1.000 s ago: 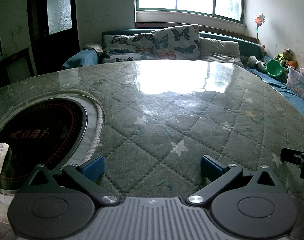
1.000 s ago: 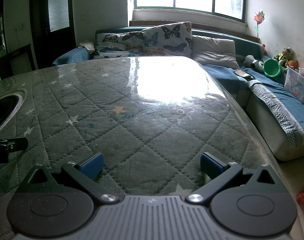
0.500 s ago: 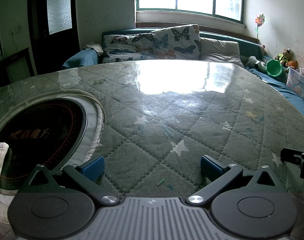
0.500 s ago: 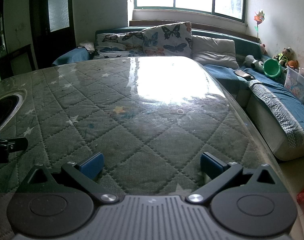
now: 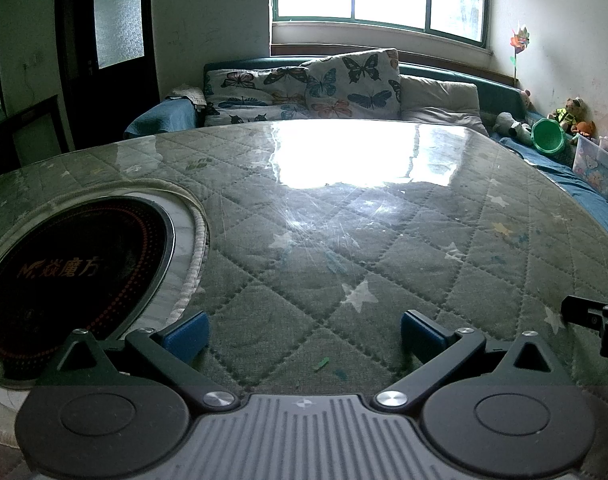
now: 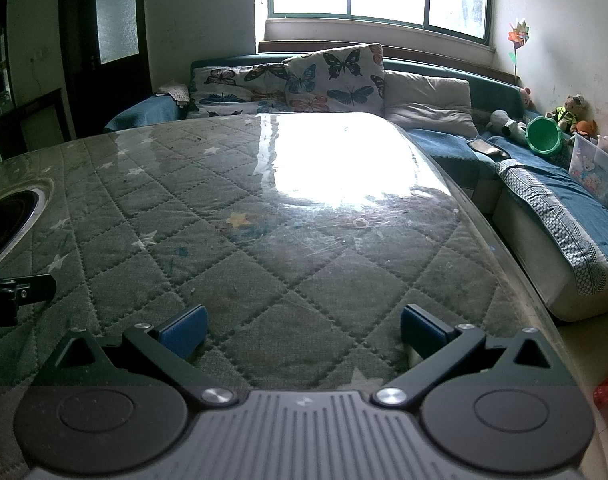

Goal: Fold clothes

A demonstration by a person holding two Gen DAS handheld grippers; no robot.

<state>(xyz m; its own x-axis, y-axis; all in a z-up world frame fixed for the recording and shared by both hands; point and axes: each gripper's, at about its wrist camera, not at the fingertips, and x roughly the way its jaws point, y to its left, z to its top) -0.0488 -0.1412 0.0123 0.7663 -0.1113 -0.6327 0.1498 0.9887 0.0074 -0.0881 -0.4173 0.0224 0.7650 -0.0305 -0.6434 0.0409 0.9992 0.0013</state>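
Both claws, left claw and right claw, sat spread and empty, low over the bare table, likely staged because no clothes were in view.

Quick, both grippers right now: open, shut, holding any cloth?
Left gripper: open, blue pads wide apart, nothing between them, over the green quilted star-pattern table cover.
Right gripper: open, empty too.
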